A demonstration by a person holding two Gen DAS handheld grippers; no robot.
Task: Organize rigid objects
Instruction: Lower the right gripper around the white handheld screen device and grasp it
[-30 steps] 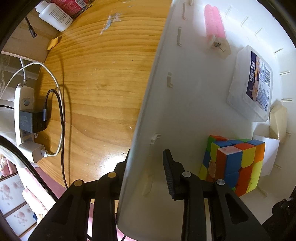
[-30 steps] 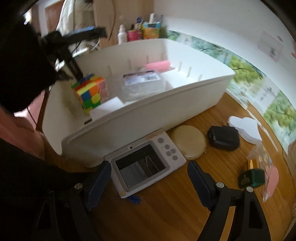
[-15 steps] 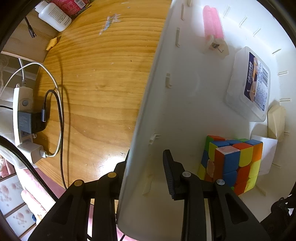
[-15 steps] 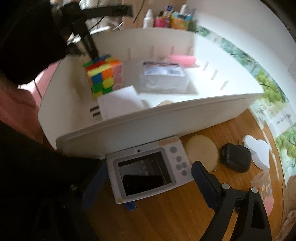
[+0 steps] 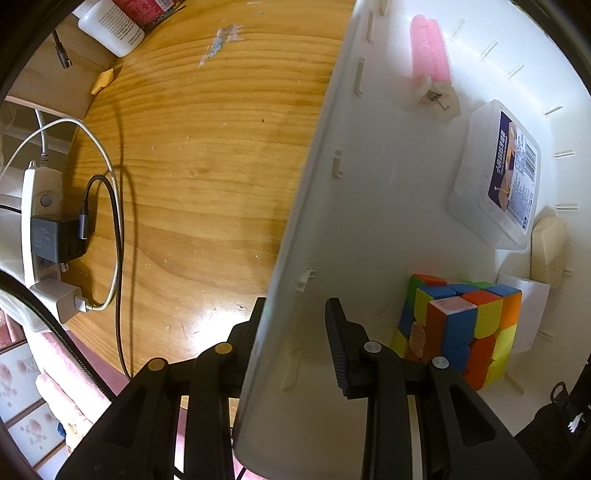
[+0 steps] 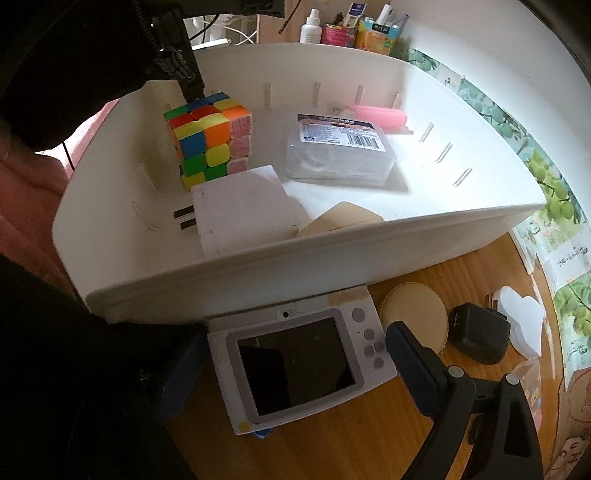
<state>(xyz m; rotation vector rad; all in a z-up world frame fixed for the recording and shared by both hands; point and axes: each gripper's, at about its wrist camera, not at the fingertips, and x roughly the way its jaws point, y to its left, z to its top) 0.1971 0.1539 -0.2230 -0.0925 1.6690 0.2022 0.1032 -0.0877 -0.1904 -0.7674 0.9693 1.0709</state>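
Observation:
A white digital camera [image 6: 306, 362] lies screen-up on the wooden table, against the near wall of a white bin [image 6: 332, 254]. My right gripper [image 6: 295, 365] hangs over it with its jaws opening, one blue finger on each side and neither pad pressing. My left gripper [image 5: 295, 317] points down and straddles the bin's [image 5: 306, 229] end wall, shut on it, with one finger outside and one inside. Inside the bin are a colour cube [image 5: 461, 325] [image 6: 210, 140], a clear plastic box [image 6: 340, 147], a pink roller [image 6: 376, 114] and a white box [image 6: 243, 214].
To the right of the camera, a round wooden disc [image 6: 413, 314], a black adapter [image 6: 476, 332] and a white cloud-shaped piece [image 6: 524, 321] lie on the table. A power strip [image 5: 37, 221] with cables sits at the table's left edge. Bottles [image 6: 310, 33] stand behind the bin.
My right gripper has come closer over the camera, rolled a little, and its jaws have widened. The left gripper and the bin have stayed put.

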